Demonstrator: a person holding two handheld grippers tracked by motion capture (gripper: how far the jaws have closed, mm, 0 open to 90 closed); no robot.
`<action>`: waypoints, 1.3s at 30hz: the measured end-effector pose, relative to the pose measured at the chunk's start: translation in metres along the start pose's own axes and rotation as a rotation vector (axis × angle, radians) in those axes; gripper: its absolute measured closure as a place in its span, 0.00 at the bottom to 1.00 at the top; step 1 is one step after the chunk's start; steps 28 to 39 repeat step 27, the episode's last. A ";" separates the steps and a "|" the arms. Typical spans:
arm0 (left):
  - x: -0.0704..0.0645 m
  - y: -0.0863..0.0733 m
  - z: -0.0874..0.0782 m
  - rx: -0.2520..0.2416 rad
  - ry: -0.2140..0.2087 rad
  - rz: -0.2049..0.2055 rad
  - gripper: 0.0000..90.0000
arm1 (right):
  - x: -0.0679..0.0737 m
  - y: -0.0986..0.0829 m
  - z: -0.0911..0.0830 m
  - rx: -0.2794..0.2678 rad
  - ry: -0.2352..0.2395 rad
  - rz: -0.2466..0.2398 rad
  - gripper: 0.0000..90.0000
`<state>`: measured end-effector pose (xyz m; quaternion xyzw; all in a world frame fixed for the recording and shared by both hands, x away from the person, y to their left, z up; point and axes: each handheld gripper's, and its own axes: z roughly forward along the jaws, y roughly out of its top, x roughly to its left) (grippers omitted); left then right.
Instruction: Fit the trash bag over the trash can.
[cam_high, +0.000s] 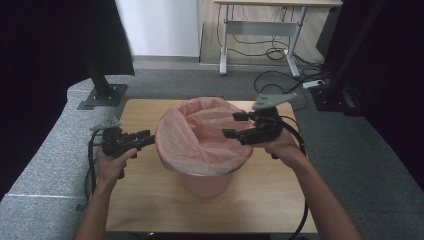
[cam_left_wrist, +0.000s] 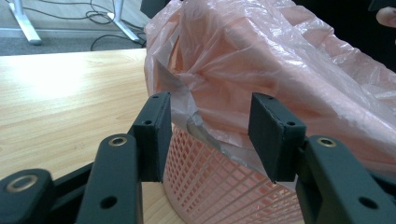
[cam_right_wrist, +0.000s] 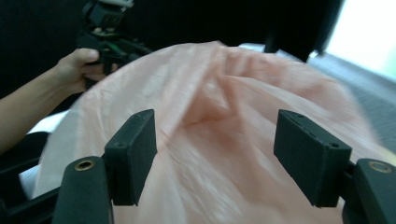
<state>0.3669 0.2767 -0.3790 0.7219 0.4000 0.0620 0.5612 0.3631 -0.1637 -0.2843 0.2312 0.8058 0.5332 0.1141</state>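
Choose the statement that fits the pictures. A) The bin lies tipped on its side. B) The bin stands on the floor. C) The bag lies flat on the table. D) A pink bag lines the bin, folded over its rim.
D: the pink bag sits inside the upright mesh bin and drapes over its rim, on the wooden table.

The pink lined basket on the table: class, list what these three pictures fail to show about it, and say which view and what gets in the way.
- Inside bottom of the basket: high view, covered by the pink bag lining it.
- Basket's base: left gripper view, cut off by the bottom edge and the left gripper.
- Bag's surface detail: right gripper view, blurred, beyond the open right gripper.
- Basket's far wall: high view, hidden behind the bag's rim.
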 end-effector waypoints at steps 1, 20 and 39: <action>0.000 0.000 -0.001 0.000 0.002 -0.001 0.54 | -0.003 -0.007 -0.008 -0.019 -0.014 0.005 0.33; -0.003 -0.004 -0.003 0.017 0.030 0.019 0.52 | -0.049 -0.125 -0.071 -0.199 -0.136 0.180 0.33; -0.003 -0.004 -0.004 0.016 0.033 0.025 0.50 | -0.049 -0.126 -0.072 -0.215 -0.139 0.175 0.33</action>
